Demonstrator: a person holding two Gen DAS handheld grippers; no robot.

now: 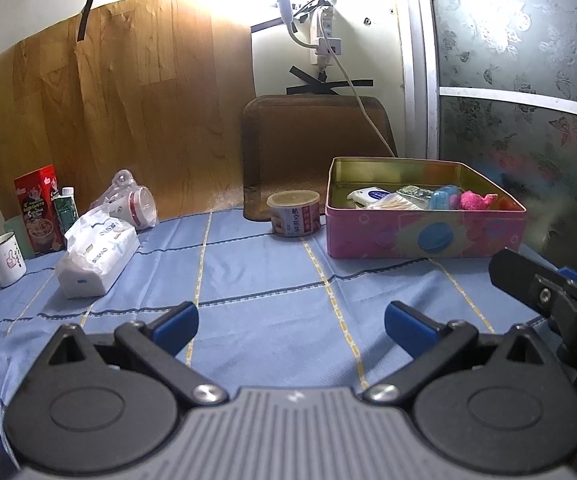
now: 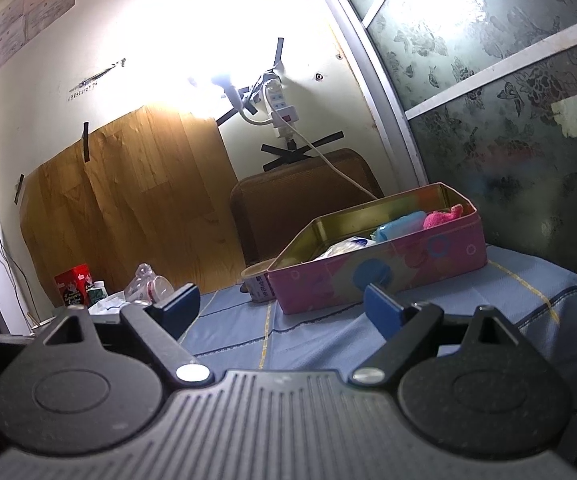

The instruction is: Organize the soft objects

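Observation:
A pink tin box (image 1: pixel 424 232) (image 2: pixel 384 268) stands open at the back right of the blue checked tablecloth (image 1: pixel 256 264). Inside it lie a pink fluffy soft object (image 1: pixel 474 200) (image 2: pixel 442 216), a blue case (image 1: pixel 442 196) (image 2: pixel 400 226), a white packet (image 1: pixel 368 195) and other small items. A white tissue pack (image 1: pixel 96 254) lies on the cloth at the left. My left gripper (image 1: pixel 290 326) hovers open over the middle of the cloth, empty. My right gripper (image 2: pixel 280 308) is open and empty in front of the box; part of it (image 1: pixel 548 292) shows at the right of the left wrist view.
A round can (image 1: pixel 294 214) (image 2: pixel 258 280) sits left of the box. At the far left stand a white mug (image 1: pixel 2 260), a red carton (image 1: pixel 40 206) (image 2: pixel 73 284), a small bottle (image 1: pixel 66 206) and a bagged cup (image 1: pixel 134 200) (image 2: pixel 150 284). A brown mat (image 1: pixel 312 148) leans on the wall; patterned glass door (image 1: pixel 528 80) on the right.

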